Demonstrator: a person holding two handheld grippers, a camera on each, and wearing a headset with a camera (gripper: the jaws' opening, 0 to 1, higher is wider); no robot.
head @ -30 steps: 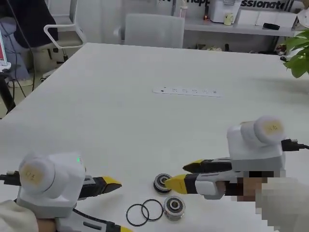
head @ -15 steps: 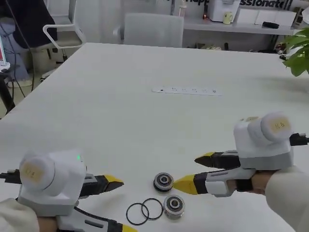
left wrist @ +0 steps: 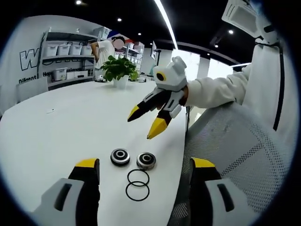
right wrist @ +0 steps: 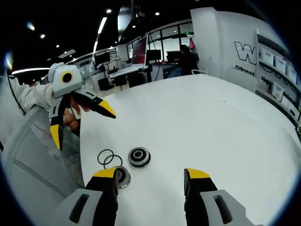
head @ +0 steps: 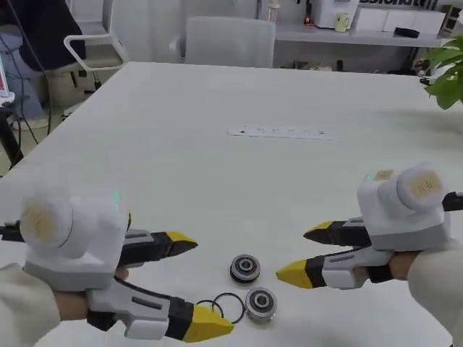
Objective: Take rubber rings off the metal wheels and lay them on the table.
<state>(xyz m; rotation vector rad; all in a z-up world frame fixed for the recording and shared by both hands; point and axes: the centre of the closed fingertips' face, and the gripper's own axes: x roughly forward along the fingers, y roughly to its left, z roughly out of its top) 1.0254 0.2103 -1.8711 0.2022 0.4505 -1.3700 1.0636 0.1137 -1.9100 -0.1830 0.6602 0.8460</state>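
A broad white table with a smooth matte top carries everything, a flat white power strip lying well beyond the work. The left gripper hangs low over the near edge with its jaws spread wide and nothing between them. They are black, tapered and capped in yellow, set on a rounded white plastic body. In the head view its lower jaw crosses in front of one ring. The right gripper is built the same and hovers just right of the wheels, gaping about as wide and gripping nothing, its yellow points aimed toward them but clear of them. Two small round metal wheels sit flat on the table close together with a narrow gap between. The farther wheel shows a dark outer band around a bright hub, and the nearer wheel shows a silvery rim. Just left of the nearer wheel lie two thin black rubber rings — plain hoops, flat on the tabletop, meeting at their edges like a figure eight.
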